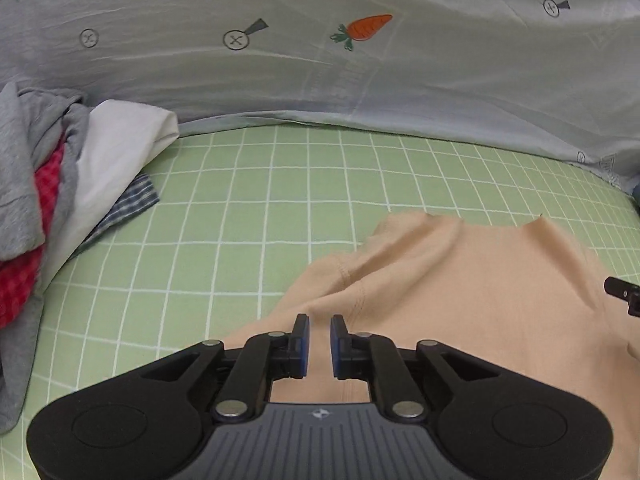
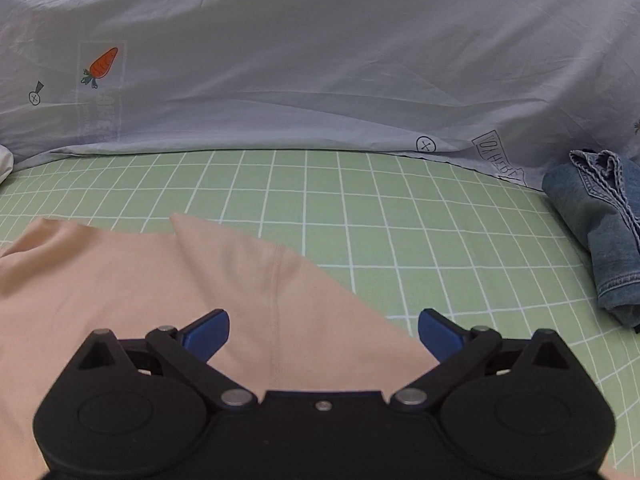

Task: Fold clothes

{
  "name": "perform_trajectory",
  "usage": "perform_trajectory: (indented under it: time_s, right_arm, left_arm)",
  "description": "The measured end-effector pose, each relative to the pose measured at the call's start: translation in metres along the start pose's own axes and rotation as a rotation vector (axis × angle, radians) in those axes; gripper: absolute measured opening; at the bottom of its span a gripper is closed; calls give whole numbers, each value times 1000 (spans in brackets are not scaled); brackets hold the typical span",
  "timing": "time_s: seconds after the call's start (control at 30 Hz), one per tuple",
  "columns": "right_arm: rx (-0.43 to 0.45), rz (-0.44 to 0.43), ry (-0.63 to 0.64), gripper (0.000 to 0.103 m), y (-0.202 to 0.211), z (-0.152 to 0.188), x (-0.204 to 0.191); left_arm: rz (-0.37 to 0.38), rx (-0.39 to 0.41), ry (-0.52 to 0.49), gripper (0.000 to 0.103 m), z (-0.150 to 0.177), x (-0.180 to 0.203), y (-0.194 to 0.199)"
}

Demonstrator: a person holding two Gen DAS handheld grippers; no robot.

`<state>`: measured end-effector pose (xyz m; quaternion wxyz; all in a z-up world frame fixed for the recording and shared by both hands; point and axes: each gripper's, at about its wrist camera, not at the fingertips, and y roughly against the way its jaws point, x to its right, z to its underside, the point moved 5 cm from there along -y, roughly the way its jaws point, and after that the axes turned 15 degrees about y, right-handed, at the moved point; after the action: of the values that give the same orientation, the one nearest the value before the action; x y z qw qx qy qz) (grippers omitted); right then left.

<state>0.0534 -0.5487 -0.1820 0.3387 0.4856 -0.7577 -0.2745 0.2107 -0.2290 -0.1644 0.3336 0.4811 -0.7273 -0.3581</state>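
A peach garment [image 1: 460, 288] lies on the green checked bed sheet [image 1: 280, 184], its corners pointing far. Left claw [image 1: 319, 338] narrowly apart above it; right claw [image 2: 324, 330] wide apart.

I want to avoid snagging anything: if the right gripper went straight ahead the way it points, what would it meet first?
The right gripper, jaws wide open, would most likely meet the peach garment lying right ahead of it. Beyond that comes the green checked sheet. Its height above the cloth is unclear.
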Motion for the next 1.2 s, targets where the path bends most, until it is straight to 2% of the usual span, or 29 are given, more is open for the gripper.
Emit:
perform_trajectory:
  time_s: [0.07,0.17,0.2,0.47,0.63,0.77,0.83,0.9,0.93,0.97,1.0,1.03,1.2]
  right_arm:
    - [-6,-21,14,90,-17,-3,1]
    - [-12,-57,1,79,-34,-7,1]
    - [-8,-72,-13,78,-37,-9,2]
    - [18,-116,-114,76,-49,-13,10]
    - [22,-98,-109,75,-50,-13,8]
    - [26,-94,-94,75,-47,-10,5]
    - [30,-89,-75,73,-46,-9,3]
    - [45,-102,-62,65,-45,-9,3]
    - [53,-110,-59,53,-44,-10,3]
    - [62,-119,-57,36,-44,-10,3]
    - [70,-128,-55,25,-43,-11,3]
    - [73,-130,-58,9,-43,-13,3]
    - [87,-112,-67,8,-47,-14,4]
  left_arm:
    - [0,-6,-31,13,-6,4,-16]
    - [30,-6,-22,12,-14,4,-21]
    - [40,-7,-19,12,-17,3,-23]
    - [120,-8,5,18,-38,2,-38]
    - [122,-9,-132,17,-36,23,-46]
    - [81,-11,-165,18,-33,27,-55]
    - [61,-20,-159,13,-32,25,-60]
    - [67,-18,-142,5,-33,24,-62]
    - [69,-15,-134,3,-34,24,-63]
    - [65,-8,-130,2,-36,24,-63]
    - [60,0,-128,2,-38,24,-62]
    - [48,19,-128,2,-41,24,-61]
    - [8,82,-85,1,-65,14,-65]
